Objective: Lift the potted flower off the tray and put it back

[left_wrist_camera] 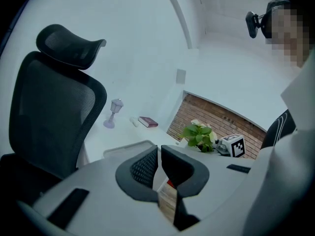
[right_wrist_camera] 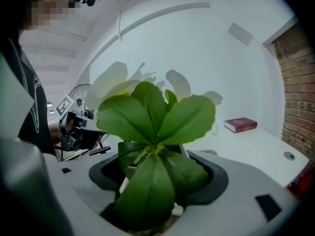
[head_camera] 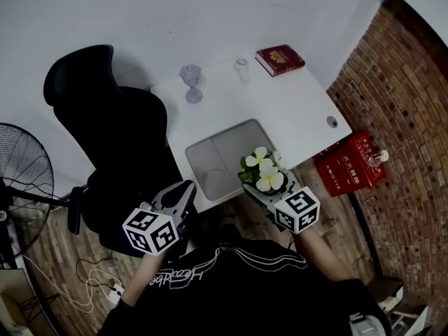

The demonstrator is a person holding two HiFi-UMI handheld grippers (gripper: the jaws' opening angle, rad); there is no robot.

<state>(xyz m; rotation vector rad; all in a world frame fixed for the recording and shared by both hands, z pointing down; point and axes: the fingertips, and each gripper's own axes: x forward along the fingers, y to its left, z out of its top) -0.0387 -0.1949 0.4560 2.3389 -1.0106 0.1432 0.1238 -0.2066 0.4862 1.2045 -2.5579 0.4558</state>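
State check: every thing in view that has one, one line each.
potted flower: upright, held up off the tray
tray: on the table, nothing in it
right gripper: shut on potted flower
left gripper: shut, empty
book: closed, lying flat

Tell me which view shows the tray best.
The head view: it looks down on nearly the whole grey tray on the white table. The left gripper view shows only its near rim, edge-on. In the right gripper view the potted flower hides it.
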